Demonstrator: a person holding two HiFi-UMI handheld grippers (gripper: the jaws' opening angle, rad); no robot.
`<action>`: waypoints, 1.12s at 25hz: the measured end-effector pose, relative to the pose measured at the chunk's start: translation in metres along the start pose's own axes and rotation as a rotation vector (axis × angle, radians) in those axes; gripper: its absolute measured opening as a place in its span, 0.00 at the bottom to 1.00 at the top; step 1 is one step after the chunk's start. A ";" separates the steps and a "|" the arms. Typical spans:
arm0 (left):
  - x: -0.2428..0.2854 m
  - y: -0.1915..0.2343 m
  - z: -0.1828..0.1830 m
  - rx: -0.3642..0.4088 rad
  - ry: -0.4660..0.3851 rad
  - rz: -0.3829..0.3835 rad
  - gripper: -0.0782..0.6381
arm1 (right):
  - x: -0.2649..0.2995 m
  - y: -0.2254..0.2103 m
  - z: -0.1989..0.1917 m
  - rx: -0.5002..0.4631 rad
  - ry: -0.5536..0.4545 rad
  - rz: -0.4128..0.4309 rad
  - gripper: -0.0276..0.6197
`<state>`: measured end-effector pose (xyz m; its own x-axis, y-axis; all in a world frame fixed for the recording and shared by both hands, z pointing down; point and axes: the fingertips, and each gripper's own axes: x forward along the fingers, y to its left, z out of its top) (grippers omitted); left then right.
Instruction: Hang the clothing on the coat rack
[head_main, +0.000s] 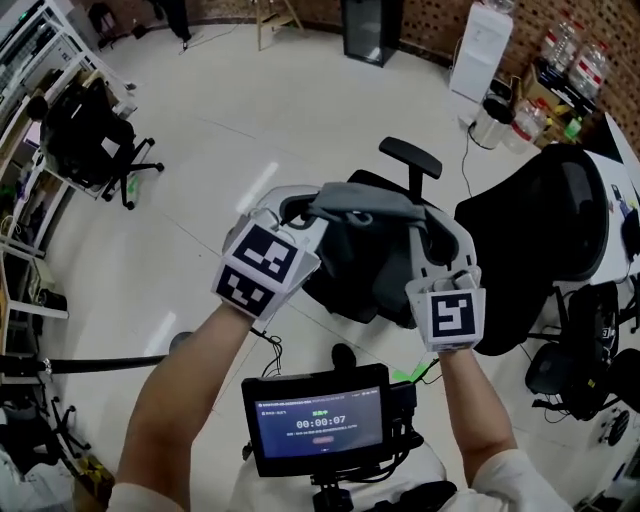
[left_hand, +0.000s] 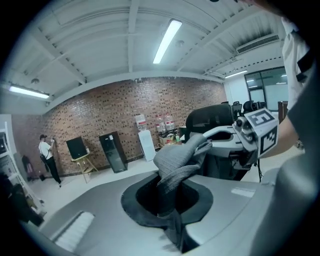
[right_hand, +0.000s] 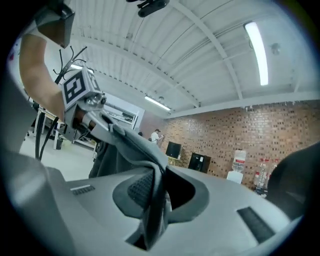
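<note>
A small black screen (head_main: 322, 418) with a blue timer display sits nearest, just below the two forearms. Above it, the left gripper (left_hand: 170, 215) has its jaws pressed together on one end of a grey knitted garment (head_main: 365, 215). The right gripper (right_hand: 152, 220) is clamped on the other end. The garment is stretched between both grippers, in the air in front of a black mesh office chair (head_main: 545, 230).

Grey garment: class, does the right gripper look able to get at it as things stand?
Yes, it seems so: the right gripper has its jaws closed on a fold of the grey garment, with nothing in the way. The left gripper holds the other end.
</note>
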<state>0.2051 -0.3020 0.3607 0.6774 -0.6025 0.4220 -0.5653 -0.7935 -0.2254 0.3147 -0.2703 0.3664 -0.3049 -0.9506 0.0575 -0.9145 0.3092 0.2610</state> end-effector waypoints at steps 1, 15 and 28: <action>-0.003 0.002 0.002 0.001 -0.006 0.009 0.12 | 0.001 -0.003 0.012 -0.015 -0.020 0.003 0.10; -0.115 0.051 0.065 -0.030 -0.244 0.234 0.11 | 0.022 0.026 0.171 -0.232 -0.285 0.136 0.10; -0.281 0.113 0.096 -0.012 -0.395 0.579 0.12 | 0.033 0.130 0.306 -0.241 -0.593 0.374 0.10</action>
<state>-0.0037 -0.2303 0.1325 0.3847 -0.9160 -0.1140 -0.8906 -0.3358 -0.3066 0.1045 -0.2529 0.1070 -0.7398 -0.5873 -0.3283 -0.6582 0.5305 0.5342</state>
